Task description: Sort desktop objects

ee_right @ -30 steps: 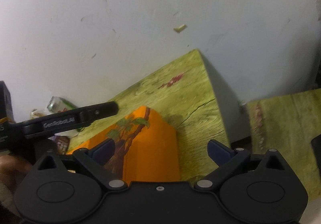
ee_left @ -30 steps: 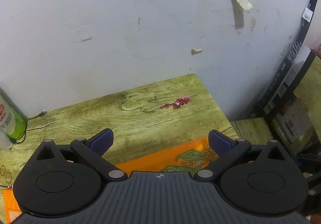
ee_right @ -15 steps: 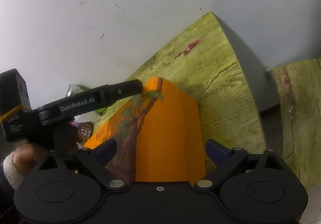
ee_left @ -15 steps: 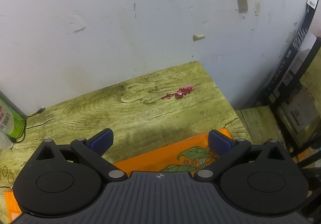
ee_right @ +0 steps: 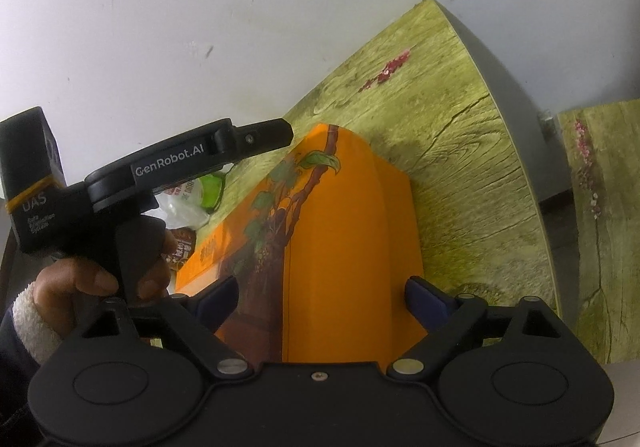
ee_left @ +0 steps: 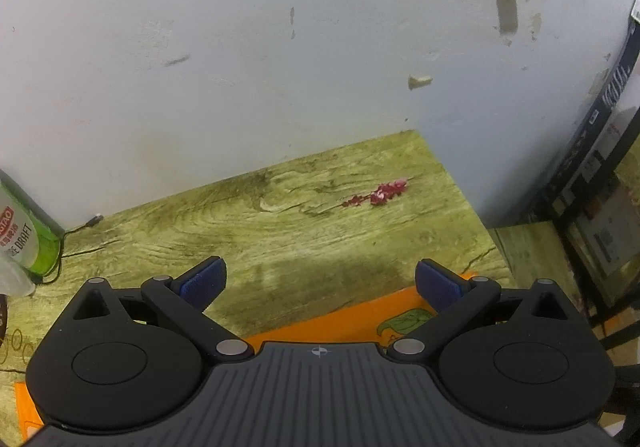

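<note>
Left gripper: jaws wide apart, nothing between them, above the wood-grain table. Orange box lies flat on that table. Right gripper: jaws just been closing, straddling the box end, pad contact unclear.

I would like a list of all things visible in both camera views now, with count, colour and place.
orange box: one, orange with a leaf and branch print, on the table, between the right claw's open fingers
table: one, green-yellow wood grain, against the wall
green can: one, far left by the wall
cable: one, black, beside the can
left claw: black, blue pads, open
right claw: black, jaws just closing
hand: one, holding the left claw's handle
</note>
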